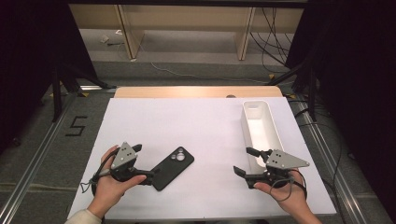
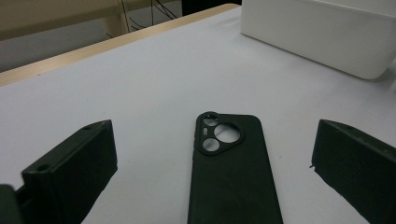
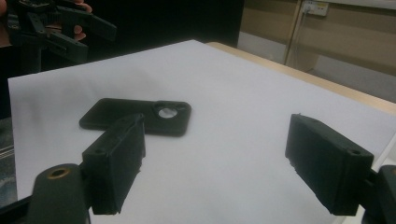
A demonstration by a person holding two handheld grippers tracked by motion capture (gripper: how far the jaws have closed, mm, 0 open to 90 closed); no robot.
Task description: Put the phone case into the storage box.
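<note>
Lying flat near the front edge of the white table cover [image 1: 205, 126]: one black phone case [image 1: 172, 167], camera cut-out turned toward the far side, set on a diagonal in the high view.

Left gripper [image 1: 144, 161]: jaws spread wide, nothing between the pads; the case's near end sits just ahead of them and, in the left gripper view, runs up the middle between the two black jaws. No contact can be made out.

Right gripper [image 1: 243, 162]: jaws apart, empty, well clear of the case and just beside the near end of the white bin [image 1: 275, 133], which stands along the right side of the cover.

Handling note, as a judgement: the left gripper looks to be lining up for a pick. The case is thin and flat, so the jaws would best come in low, straddle both long edges squarely, and close evenly; a skewed approach may simply push it along the cover.

Beyond: wooden table edge [image 1: 196, 91], grey floor.
</note>
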